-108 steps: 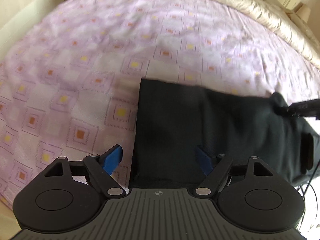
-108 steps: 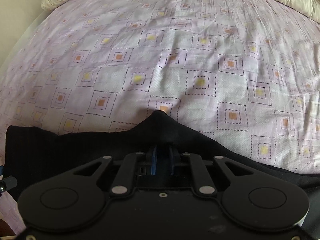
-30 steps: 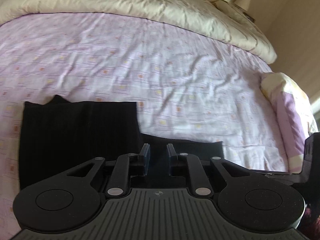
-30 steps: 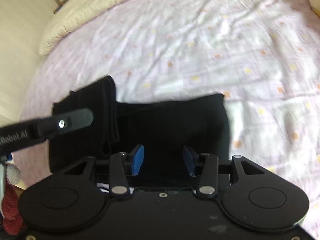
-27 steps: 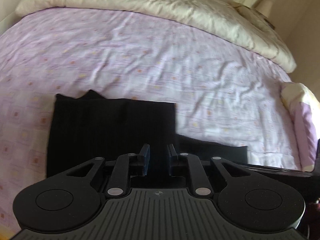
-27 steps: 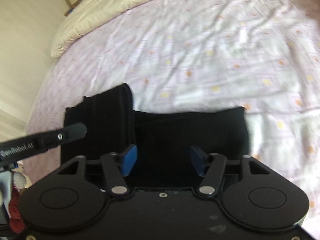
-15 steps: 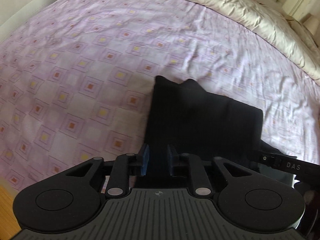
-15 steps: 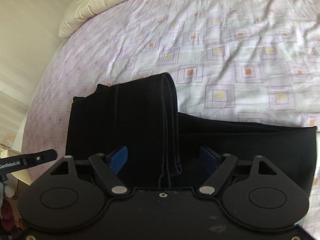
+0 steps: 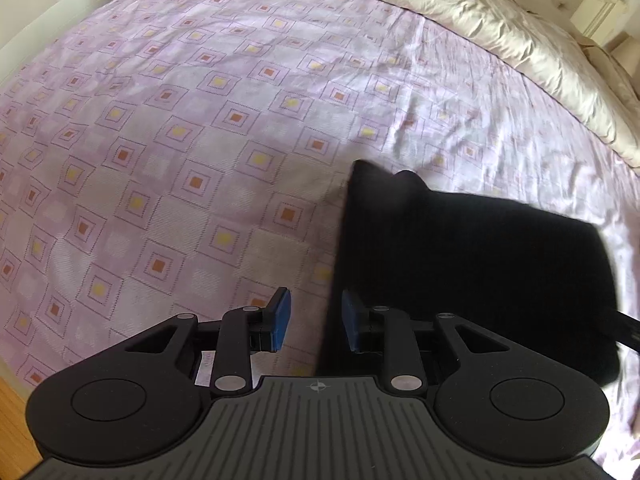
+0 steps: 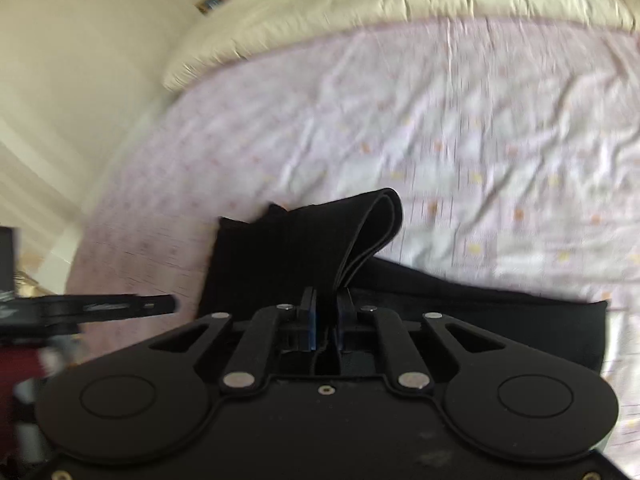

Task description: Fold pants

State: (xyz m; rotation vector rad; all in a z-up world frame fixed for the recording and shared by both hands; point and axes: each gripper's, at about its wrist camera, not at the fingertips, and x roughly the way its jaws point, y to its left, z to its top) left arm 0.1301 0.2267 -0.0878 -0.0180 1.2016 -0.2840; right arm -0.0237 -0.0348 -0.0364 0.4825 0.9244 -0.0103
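Black pants (image 9: 472, 264): folded into a thick rectangular stack, lying on the lilac bedsheet (image 9: 192, 152) printed with small yellow and orange squares. In the left wrist view the stack fills the lower right of the bed, its left edge running down toward the tongs. In the right wrist view a longer, single-layer portion (image 10: 500, 312) extends to the right of the stack along the sheet.

Left gripper (image 9: 314, 322): blue pads slightly parted, nothing clamped. Left pad (image 9: 280, 318) over bare sheet; right pad (image 9: 351, 320) at the left edge of the pants; the fabric edge runs just inside the gap, with sheet visible between the pads. Contact with the cloth cannot be told.

Right gripper (image 10: 325, 326): jaws have just been closing and now stand almost together, pinching a doubled fold of the pants between the blue pads. The gripped layers rise from the pads in a raised loop (image 10: 380, 216) above the stack. View blurred.

Left gripper's finger appears in the right wrist view as a dark bar (image 10: 104, 306) at the left, beside the stack.

Cream duvet (image 9: 460, 12): bunched along the far side of the bed.
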